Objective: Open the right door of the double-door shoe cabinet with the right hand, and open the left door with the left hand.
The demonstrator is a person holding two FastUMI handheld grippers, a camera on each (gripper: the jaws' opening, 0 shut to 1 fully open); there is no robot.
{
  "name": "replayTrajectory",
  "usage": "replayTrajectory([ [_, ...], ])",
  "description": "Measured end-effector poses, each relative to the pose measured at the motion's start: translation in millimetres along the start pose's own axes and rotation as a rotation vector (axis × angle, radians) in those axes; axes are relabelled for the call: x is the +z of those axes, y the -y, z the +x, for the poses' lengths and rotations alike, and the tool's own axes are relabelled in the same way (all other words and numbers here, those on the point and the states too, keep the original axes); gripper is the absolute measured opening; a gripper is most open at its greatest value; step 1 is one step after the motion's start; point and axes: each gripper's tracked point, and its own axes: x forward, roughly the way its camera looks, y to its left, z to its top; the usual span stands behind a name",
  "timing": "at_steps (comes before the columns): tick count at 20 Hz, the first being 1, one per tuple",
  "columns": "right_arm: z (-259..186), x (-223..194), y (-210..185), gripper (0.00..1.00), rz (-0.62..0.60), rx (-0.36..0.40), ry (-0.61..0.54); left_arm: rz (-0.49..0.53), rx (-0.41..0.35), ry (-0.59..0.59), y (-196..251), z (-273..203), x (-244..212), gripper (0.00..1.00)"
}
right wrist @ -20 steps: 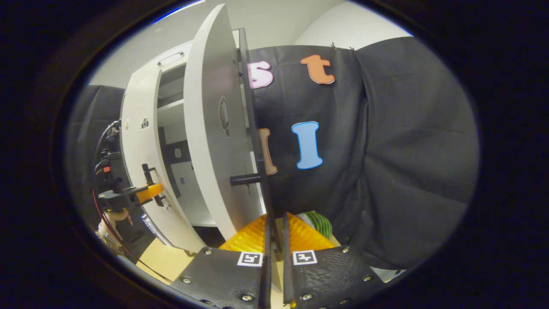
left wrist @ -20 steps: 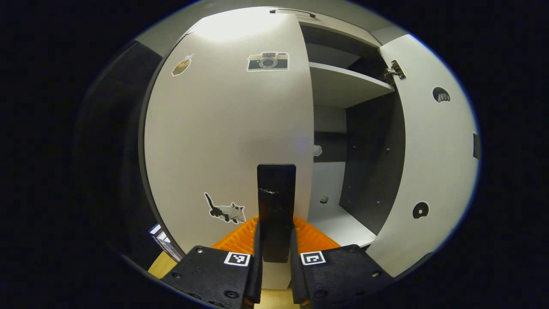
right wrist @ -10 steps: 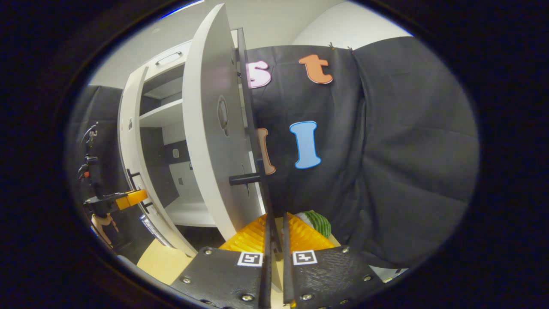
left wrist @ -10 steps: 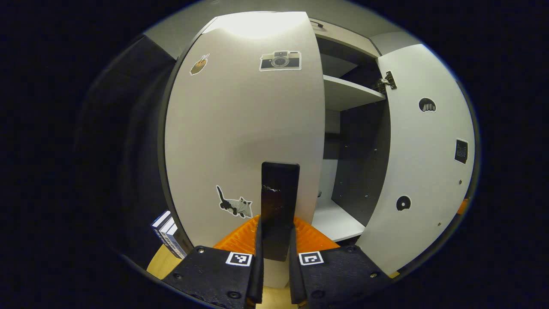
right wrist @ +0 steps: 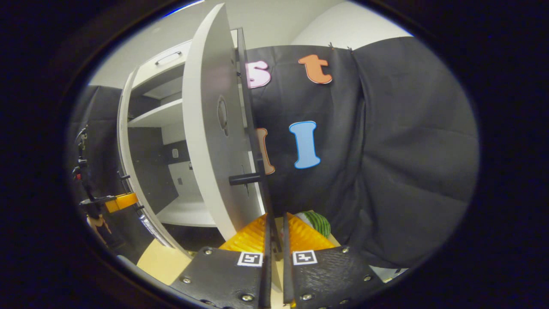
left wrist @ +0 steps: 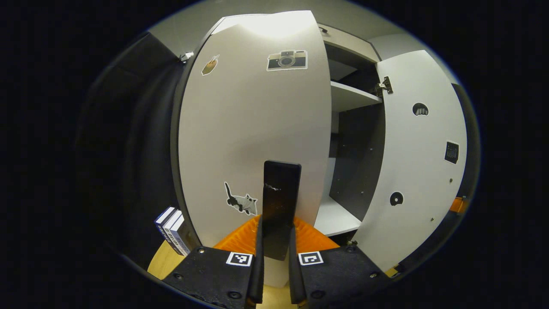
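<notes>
The white shoe cabinet [left wrist: 351, 96] stands with both doors swung out. In the left gripper view the left door [left wrist: 253, 128], with camera and cat stickers, faces me, and my left gripper [left wrist: 276, 234] is shut on its black handle [left wrist: 281, 193]. The right door [left wrist: 422, 159] hangs wide open to the right. In the right gripper view that right door [right wrist: 210, 141] is seen nearly edge on, and my right gripper [right wrist: 274, 234] is shut on its thin black handle bar [right wrist: 266, 206]. Far left there, the left gripper [right wrist: 116, 201] and a hand [right wrist: 96, 223] hold the left door [right wrist: 126, 171].
A few books [left wrist: 171, 227] stand on the wooden tabletop [right wrist: 161, 259] left of the cabinet. A green striped object [right wrist: 318, 221] lies behind the right door, against the black cloth wall [right wrist: 386, 150]. Inside the cabinet are a white shelf and floor [right wrist: 188, 210].
The left door has swung further out with my left gripper on its handle, showing more of the cabinet's inside. The right door and right gripper have stayed put.
</notes>
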Motion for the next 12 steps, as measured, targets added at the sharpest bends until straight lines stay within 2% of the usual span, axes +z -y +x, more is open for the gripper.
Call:
replayTrajectory([
  [12, -1, -2, 1, 0.11, 0.006, -0.014, 0.001, -0.006, -0.010, -0.013, -13, -25, -2, 0.25],
])
